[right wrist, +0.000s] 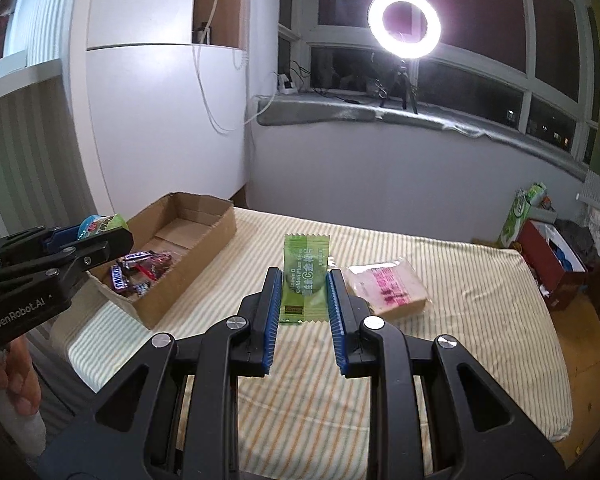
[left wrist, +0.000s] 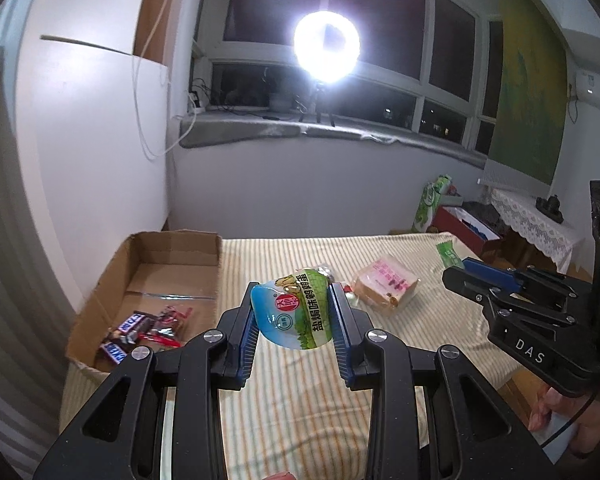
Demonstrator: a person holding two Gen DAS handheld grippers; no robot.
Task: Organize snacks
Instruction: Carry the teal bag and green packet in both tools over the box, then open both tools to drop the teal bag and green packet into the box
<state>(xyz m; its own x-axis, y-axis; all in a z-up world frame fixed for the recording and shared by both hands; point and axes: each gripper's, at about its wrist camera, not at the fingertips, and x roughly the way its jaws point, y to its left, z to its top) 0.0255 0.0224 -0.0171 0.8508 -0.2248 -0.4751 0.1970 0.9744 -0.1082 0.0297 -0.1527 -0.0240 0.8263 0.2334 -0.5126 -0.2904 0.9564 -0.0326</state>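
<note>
Snack pouch (left wrist: 296,312) clamped in left gripper (left wrist: 294,300), above striped bed (left wrist: 300,400).

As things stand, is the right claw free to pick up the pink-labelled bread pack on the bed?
Probably not yet. The right claw is already shut on a green plum candy packet, so it must drop that first. Otherwise the bread pack lies uncovered on the striped bedsheet, nothing blocking it.

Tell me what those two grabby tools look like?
Both are black with cut-out holes and round silver bolts. Each tool has two fingers lined with ridged blue pads. The right tool has white letters "DAS" on its side and a thin black cable hanging below. The left tool says "GenRobot.AI" in white.
</note>
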